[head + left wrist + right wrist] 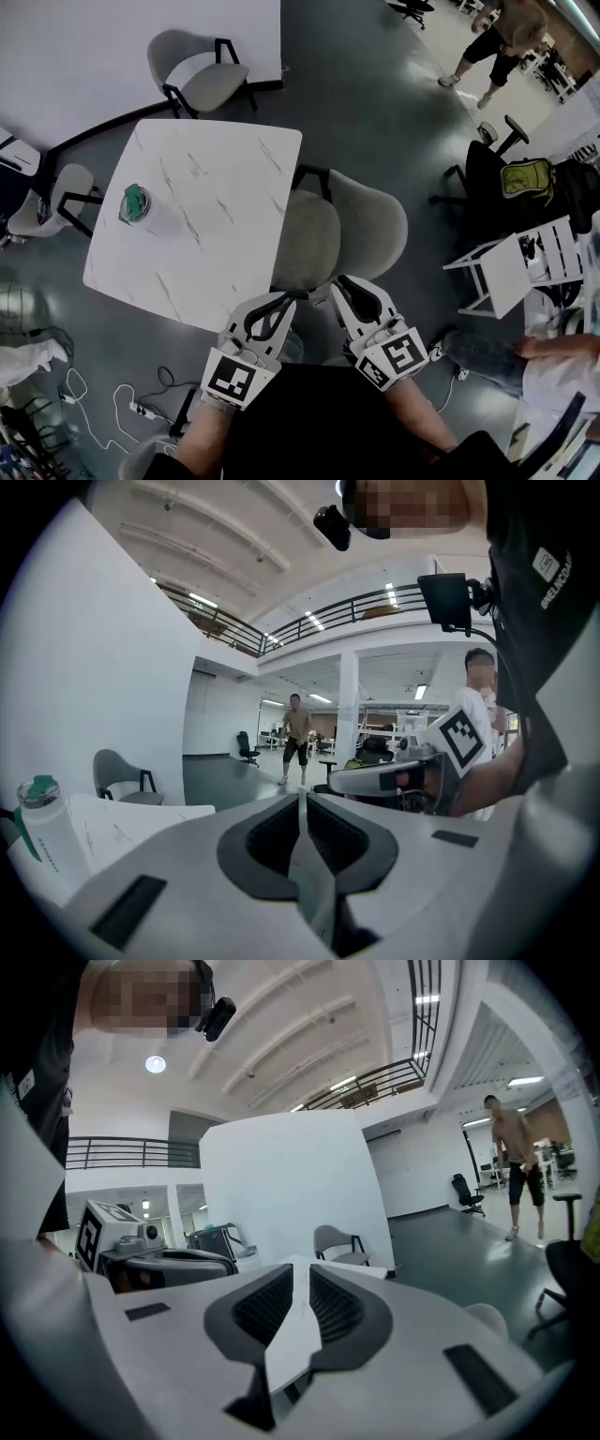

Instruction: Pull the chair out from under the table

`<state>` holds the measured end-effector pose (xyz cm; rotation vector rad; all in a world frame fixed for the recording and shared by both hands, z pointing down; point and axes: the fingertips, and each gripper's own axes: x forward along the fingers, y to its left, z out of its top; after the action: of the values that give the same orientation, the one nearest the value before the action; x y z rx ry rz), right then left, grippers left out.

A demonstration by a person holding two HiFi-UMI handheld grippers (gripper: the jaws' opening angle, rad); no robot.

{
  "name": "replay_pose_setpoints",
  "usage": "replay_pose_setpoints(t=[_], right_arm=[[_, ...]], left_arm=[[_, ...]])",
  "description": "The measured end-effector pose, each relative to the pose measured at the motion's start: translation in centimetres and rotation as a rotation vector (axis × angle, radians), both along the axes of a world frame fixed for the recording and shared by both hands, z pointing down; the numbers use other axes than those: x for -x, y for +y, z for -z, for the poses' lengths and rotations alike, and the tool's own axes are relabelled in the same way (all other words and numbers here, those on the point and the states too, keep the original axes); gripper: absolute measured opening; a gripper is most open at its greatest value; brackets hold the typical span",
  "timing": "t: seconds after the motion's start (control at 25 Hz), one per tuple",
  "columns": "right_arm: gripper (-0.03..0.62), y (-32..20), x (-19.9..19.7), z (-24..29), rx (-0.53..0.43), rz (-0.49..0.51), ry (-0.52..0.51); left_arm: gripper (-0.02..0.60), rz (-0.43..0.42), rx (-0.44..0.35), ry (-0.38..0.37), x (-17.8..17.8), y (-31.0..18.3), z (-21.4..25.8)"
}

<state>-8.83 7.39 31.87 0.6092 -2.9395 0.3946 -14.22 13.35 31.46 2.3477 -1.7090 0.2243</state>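
- Sitting pushed in at the right-hand edge of the table, the grey padded shell chair with a black frame has the front of its seat under the tabletop and its curved back turned away from the table.
- White square marble-patterned table: dark floor on all sides, corner nearest the person just beside the left gripper.
- Left gripper: white body with black ribbed pads. It is held low in front of the person, its tip near the table corner and the chair seat. The jaws are pressed fully together with nothing between them.
- Right gripper: same build, alongside the left one, with its tip at the near lower edge of the chair back. The jaws are all but closed, a thin pale slit between the pads. Nothing is gripped. Contact with the chair cannot be told.
- Clear bottle with a green lid: upright on the table's left part.
- Two more grey chairs: one at the far side, one at the left.
- Black office chair carrying a yellow-green backpack: well apart, to the right.
- Person walking, far right corner.
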Motion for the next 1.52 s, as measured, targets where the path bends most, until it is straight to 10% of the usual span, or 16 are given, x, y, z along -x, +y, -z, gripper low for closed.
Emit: replay_pose_setpoints(t=[0.52,1.52], right_arm=[[0.091,-9.5,0.3,-7.6,0.057,-0.145,0.234],[0.295,-24.5,-14.8,-27.6,0.276,-0.530,0.661]], left_arm=[[0.110,-0.157,0.153,-0.085,-0.5,-4.3,-9.0],[0.325,-0.433,0.448,-0.297,-10.1,-11.0,-33.2]])
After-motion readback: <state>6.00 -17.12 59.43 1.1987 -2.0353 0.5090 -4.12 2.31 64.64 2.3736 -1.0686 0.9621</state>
